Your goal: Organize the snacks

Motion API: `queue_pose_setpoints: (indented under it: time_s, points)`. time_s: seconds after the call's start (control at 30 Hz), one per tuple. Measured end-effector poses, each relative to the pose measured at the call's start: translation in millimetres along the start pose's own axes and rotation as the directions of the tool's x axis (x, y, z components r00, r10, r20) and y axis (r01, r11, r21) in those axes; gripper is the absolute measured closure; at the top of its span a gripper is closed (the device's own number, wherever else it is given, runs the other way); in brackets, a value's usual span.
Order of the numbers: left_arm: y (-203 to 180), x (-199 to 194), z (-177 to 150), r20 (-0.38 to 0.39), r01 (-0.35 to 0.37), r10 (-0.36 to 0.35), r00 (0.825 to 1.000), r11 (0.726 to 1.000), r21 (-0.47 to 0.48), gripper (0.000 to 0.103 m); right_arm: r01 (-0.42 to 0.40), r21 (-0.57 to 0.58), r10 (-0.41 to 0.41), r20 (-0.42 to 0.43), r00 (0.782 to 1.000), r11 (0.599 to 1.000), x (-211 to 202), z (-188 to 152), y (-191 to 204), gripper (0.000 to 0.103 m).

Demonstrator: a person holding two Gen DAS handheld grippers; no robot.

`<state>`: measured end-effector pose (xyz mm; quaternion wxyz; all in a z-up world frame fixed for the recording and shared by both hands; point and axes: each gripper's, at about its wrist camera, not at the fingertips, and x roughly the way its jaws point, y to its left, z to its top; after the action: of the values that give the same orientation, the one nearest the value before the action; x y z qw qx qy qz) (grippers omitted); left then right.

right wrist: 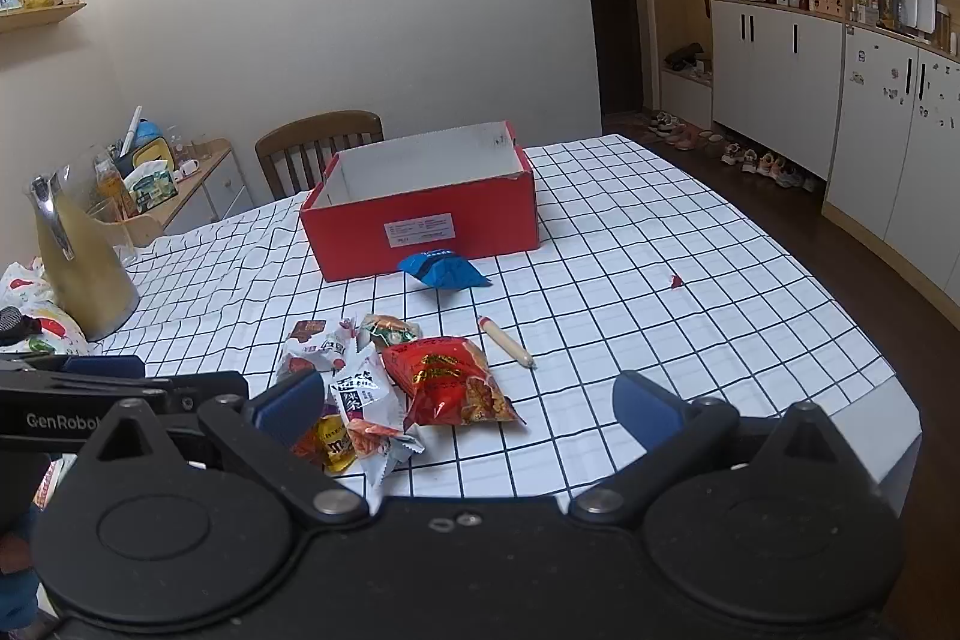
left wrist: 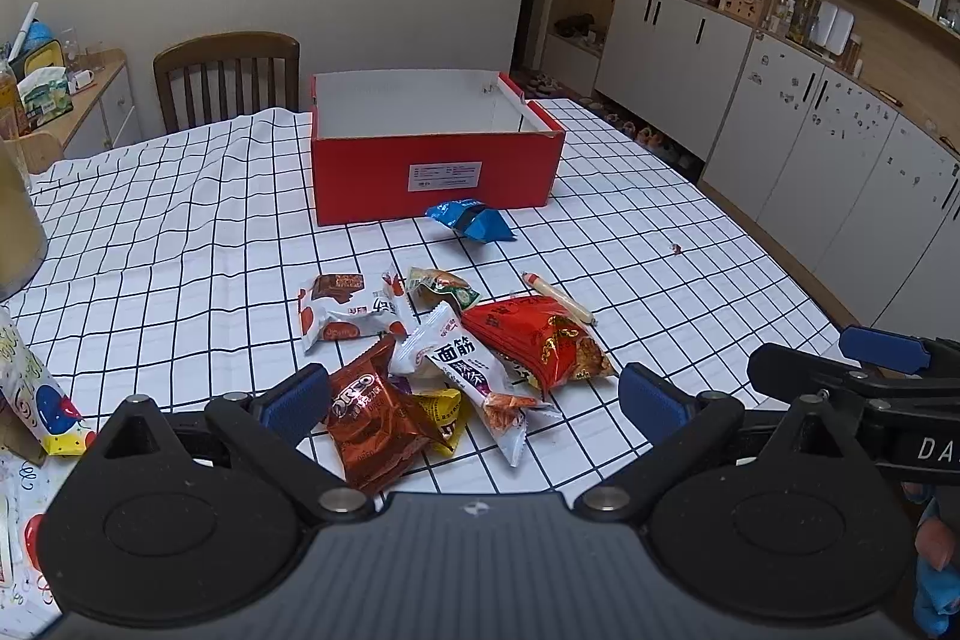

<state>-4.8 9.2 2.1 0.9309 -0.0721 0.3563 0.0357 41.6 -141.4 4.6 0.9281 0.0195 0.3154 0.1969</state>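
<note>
Both claws hang wide open and empty, the left claw (left wrist: 471, 403) and right claw (right wrist: 468, 409) just short of the overlapping snack heap (left wrist: 444, 358), so a careless pinch could drag neighbouring packets instead of lifting one toward the red box (left wrist: 435, 184) beyond.

The left gripper (left wrist: 474, 400) hung above the counter (left wrist: 180, 232) with its jaws wide apart and nothing between the pads. Below it lay a heap of snacks: an Oreo pack (left wrist: 375, 421), a white packet (left wrist: 474, 376), and a red bag (left wrist: 540, 340). A sausage stick (left wrist: 558, 297) lay just beside the red bag. Farther off, a blue packet (left wrist: 474, 220) sat just before the open red box (left wrist: 432, 172).
</note>
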Motion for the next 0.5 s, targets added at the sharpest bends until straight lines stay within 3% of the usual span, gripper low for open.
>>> queue_pose_setpoints:
  time_s: [0.5]
  points:
    - [2.5, -3.7, 3.1, 0.005, -0.002, 0.002, 1.0, 1.0, -0.002, 0.0, -0.006, 0.002, 0.006, 0.001, 1.0, 1.0, 1.8, -0.6, -0.4, 0.0]
